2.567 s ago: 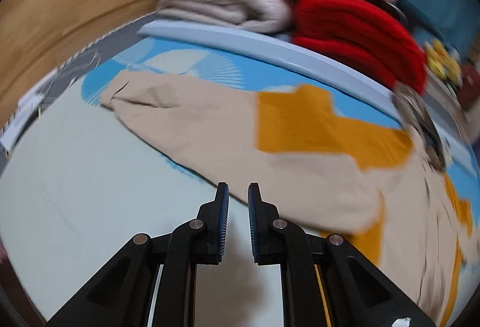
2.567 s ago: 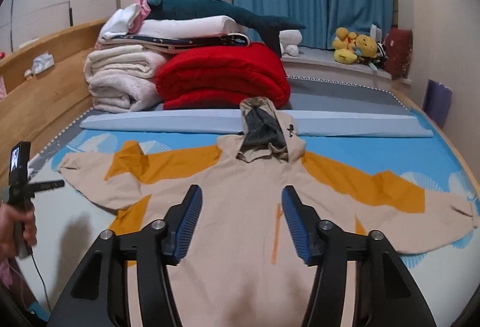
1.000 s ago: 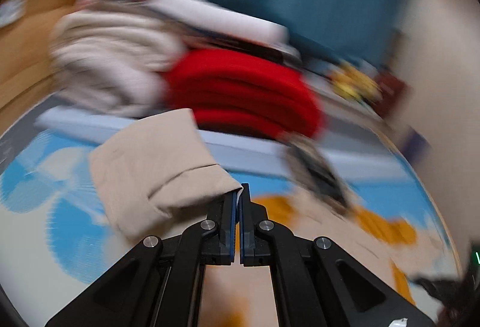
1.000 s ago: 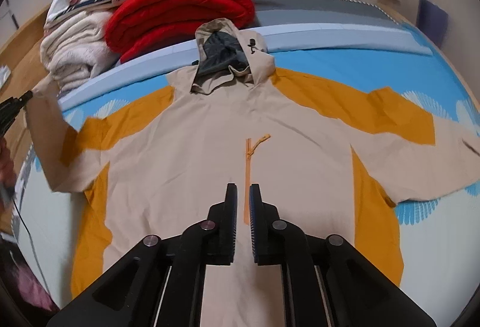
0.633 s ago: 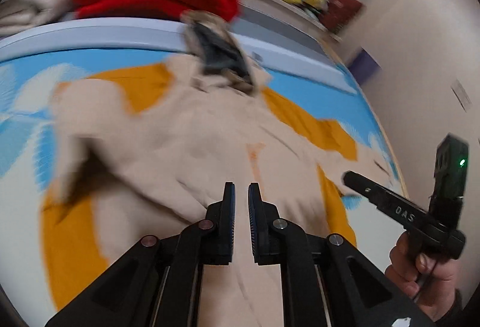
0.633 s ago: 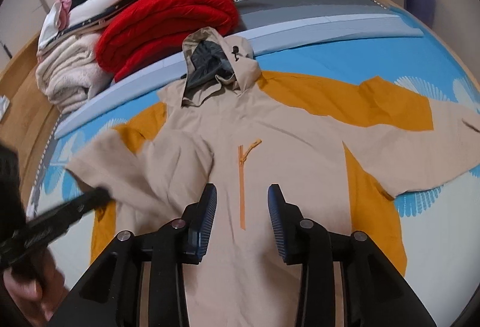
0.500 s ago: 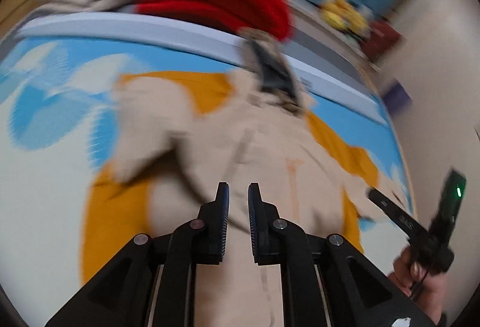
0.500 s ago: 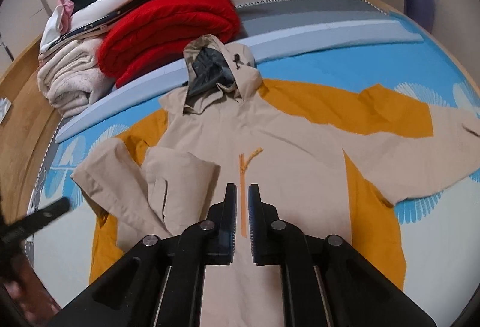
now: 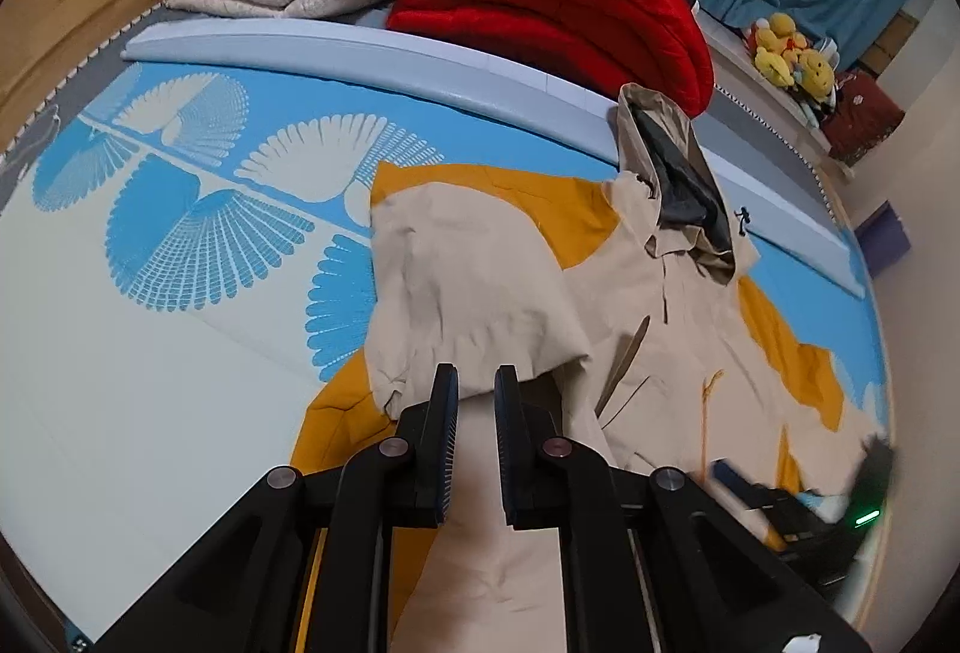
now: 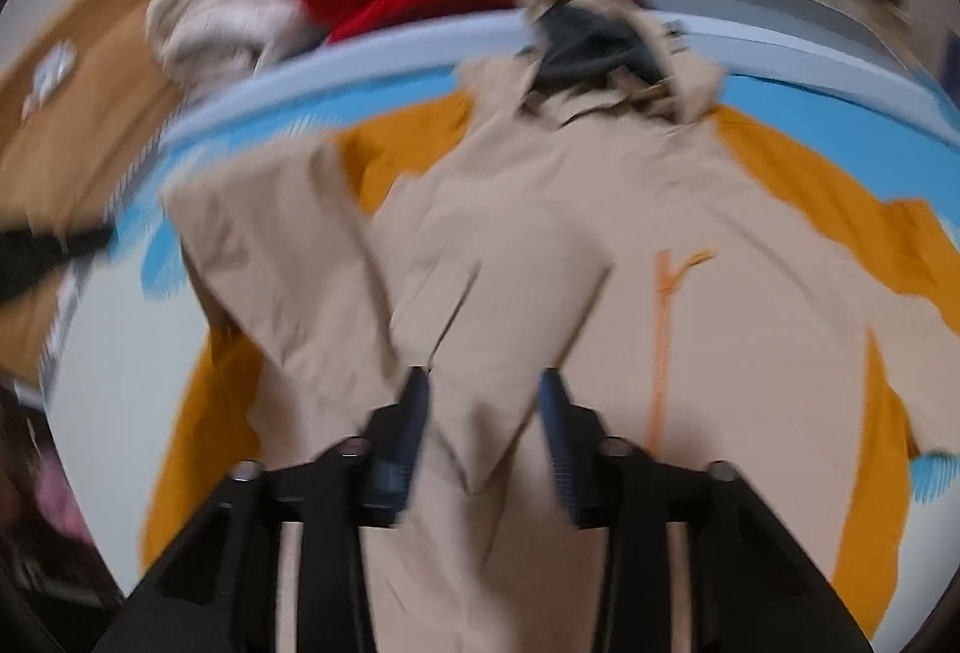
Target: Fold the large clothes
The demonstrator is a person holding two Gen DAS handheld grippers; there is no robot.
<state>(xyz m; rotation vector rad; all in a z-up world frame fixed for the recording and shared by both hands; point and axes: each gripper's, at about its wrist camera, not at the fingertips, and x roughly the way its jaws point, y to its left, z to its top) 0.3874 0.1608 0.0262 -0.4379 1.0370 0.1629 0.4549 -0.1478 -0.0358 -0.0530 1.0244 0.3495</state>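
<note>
With both the left gripper [image 9: 476, 392] and right gripper [image 10: 483, 401] hovering spread and empty just above the jacket [image 9: 660, 353], its folded-in sleeve [image 9: 468, 287] ahead is risking sliding back out

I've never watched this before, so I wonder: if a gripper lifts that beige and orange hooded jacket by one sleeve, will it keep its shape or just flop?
The jacket would probably flop: its folded sleeve lies creased and draped over the body. It looks thin, so likely light for its size. The smooth fabric might slip from the left gripper unless pinched firmly.
</note>
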